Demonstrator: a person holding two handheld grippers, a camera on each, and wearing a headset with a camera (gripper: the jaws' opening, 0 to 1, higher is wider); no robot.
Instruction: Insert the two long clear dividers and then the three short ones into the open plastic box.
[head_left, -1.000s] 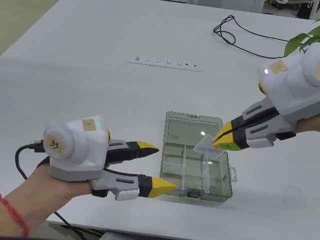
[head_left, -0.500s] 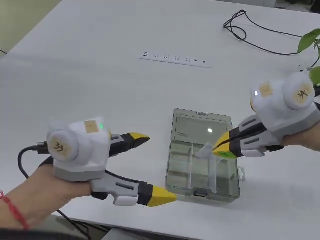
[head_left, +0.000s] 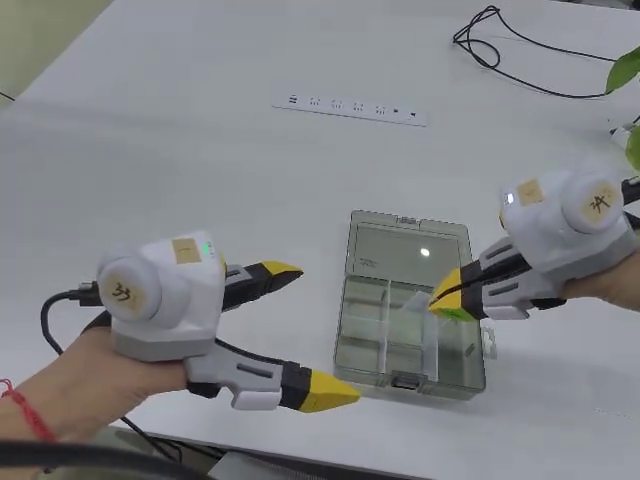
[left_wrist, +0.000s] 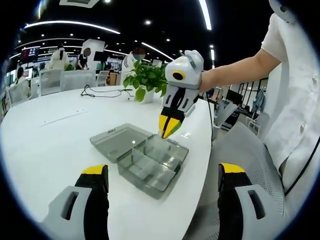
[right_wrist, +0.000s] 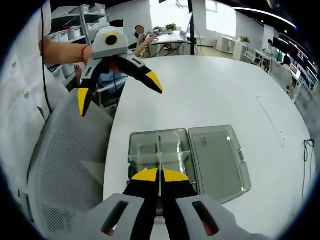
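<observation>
- Our right gripper has its fingers pinching a clear divider, held upright over the near side of the open plastic box on the worktop
- We should line its ends up with the wall slots, keep it vertical and press straight down, without twisting
- Our left gripper, fingers spread and holding nothing, hovers beside the box; we could steady the box with it

Bright, even overhead light is washing the white table, a small glare spot is shining on the box lid just beyond the right gripper, and both fisheye gripper views are bending at their edges beneath glowing ceiling strips.
</observation>
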